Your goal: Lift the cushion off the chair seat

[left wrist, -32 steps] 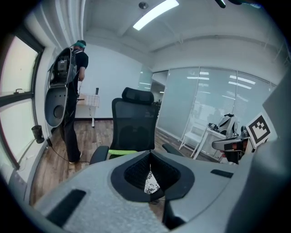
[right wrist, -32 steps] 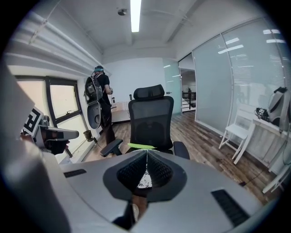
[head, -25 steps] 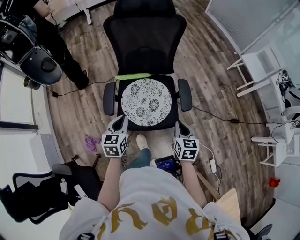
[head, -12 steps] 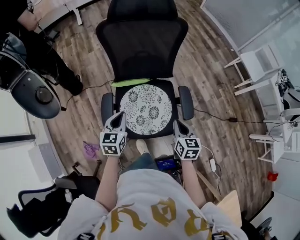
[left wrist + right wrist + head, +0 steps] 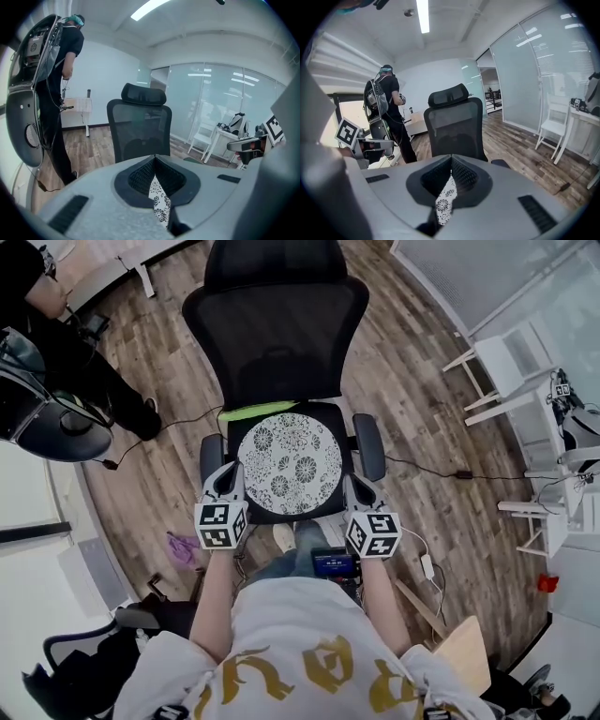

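While standing at the approach step, with no lift begun, hovering the left gripper (image 5: 231,479) just beside the left front edge of the cushion (image 5: 291,463) and the right gripper (image 5: 356,488) just beside its right front edge. Holding both pairs of jaws pressed together, with nothing clamped. Showing only a sliver of floral pattern through the slot below the tips in each gripper view. This is apparently the cushion lying beyond and not a grip on it, though hard to confirm through so narrow a slit.

Finding the round cushion lying flat on the black chair seat (image 5: 339,501), between the two armrests (image 5: 212,454), with a green strip (image 5: 258,410) just behind it, below the mesh backrest (image 5: 277,329). Not yet raised at any edge.

Calling next for:
- opening both pairs of jaws;
- lowering the tips to the cushion's rim on opposite sides;
- closing on the rim, well in from the edge;
- raising both hands together and level, clear of the armrests.

Judging the cushion thin and soft, therefore expecting sag between the two holds.
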A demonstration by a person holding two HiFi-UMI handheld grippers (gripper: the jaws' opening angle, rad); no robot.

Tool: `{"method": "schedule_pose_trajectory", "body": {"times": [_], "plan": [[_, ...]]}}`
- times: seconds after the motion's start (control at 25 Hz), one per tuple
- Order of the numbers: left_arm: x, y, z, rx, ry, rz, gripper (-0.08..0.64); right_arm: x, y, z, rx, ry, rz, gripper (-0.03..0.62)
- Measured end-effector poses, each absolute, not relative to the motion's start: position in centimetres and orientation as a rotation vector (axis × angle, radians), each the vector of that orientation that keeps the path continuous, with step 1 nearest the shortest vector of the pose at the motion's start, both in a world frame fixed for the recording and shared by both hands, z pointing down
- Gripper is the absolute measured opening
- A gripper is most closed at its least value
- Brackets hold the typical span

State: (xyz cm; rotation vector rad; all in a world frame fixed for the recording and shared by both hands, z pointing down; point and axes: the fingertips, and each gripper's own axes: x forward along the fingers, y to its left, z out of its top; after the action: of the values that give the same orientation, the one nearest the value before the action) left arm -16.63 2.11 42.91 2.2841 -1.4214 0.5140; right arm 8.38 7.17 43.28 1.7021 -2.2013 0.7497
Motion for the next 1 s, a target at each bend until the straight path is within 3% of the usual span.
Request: {"method": "schedule_pose_trajectory", "body": {"times": [1.0], "plan": [[-16.2,-0.3,46.1,2.214,-1.467,0.543,0.011,10.2,3.1,46.4,1.687,-2.175,0.829,0.012]]}}
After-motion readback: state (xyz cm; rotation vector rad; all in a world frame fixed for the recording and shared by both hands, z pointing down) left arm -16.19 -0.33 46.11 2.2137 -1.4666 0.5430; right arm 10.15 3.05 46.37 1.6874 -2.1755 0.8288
